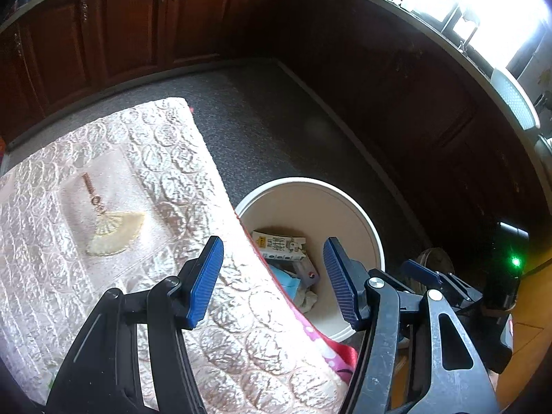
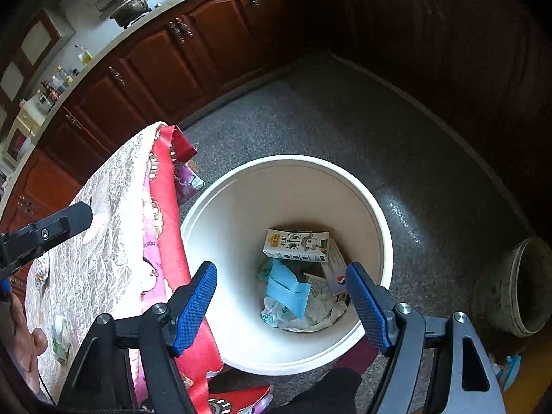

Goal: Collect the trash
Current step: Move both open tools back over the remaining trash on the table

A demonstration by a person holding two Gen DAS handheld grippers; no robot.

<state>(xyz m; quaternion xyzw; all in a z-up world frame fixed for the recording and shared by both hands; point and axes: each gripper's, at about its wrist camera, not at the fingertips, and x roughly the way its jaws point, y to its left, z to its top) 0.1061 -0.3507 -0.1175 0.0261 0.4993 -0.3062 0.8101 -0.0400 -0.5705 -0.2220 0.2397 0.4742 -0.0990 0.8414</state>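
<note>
A white bin [image 2: 241, 214] stands on the floor beside the table; it also shows in the left wrist view [image 1: 310, 200]. Inside lie a milk carton [image 2: 296, 245], a blue mask [image 2: 288, 291], a small box with a red and blue logo [image 2: 336, 270] and crumpled white paper [image 2: 310, 314]. The carton [image 1: 281, 245] shows in the left wrist view too. My right gripper [image 2: 281, 305] is open and empty above the bin. My left gripper [image 1: 272, 281] is open and empty over the table edge, and my right gripper [image 1: 427, 276] sits just to its right.
The table wears a cream embossed cloth [image 1: 103, 207] over a red and pink patterned one [image 2: 169, 227]. A small wrapper [image 2: 62, 341] lies on the table. Dark wood cabinets [image 1: 120, 27] line the walls. A grey pot [image 2: 514, 286] stands on the floor at right.
</note>
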